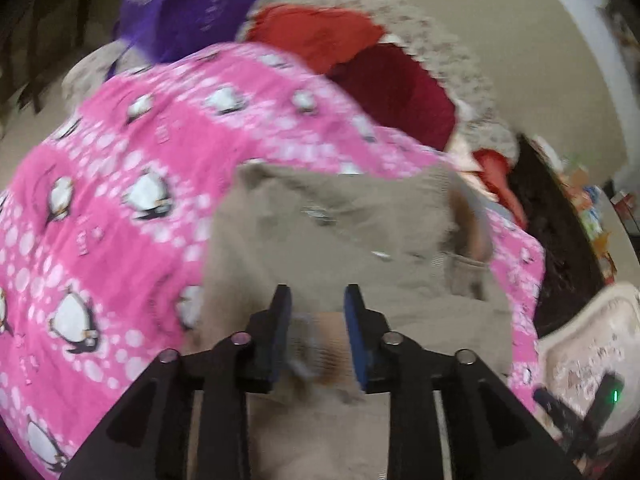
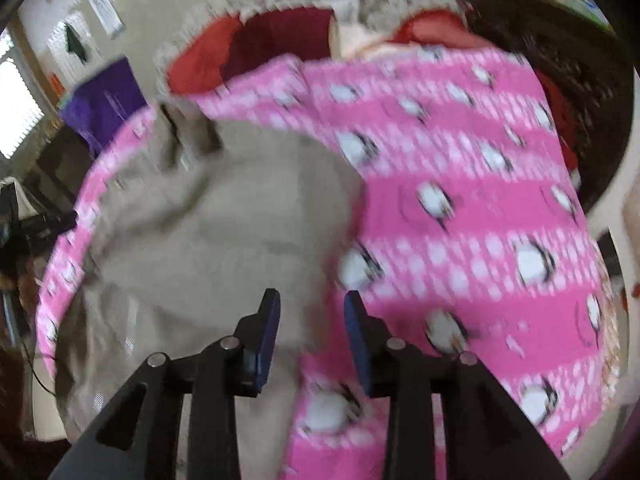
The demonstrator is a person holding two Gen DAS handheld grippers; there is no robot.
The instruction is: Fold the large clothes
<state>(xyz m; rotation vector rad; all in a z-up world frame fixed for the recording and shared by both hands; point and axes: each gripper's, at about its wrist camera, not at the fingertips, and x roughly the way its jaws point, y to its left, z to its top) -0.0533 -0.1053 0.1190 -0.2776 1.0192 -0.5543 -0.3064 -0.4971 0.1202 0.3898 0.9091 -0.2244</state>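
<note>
Left tool (image 1: 316,300): jaws parted, pads clear of cloth; nothing gripped, though a ribbed fold of the beige garment (image 1: 328,240) lies in the gap just below them. Right tool (image 2: 310,304): jaws likewise parted and empty, poised over the line where the garment's edge meets the pink penguin blanket (image 2: 460,220).

The garment lies rumpled on the blanket, partly folded as far as the blur allows; seams and a cuff-like end show at its far side. Red clothes (image 1: 360,52) lie beyond the blanket, apart from it.

Risks, as I judge them:
- Right tool closing here could pinch blanket along with garment, dragging the underlay and spoiling the fold.
- Left tool could catch only the top layer, so lower layers slide out on lifting.
- Both views are smeared; the true hem is hard to locate, so a grasp may land off the corner and skew the fold.
</note>
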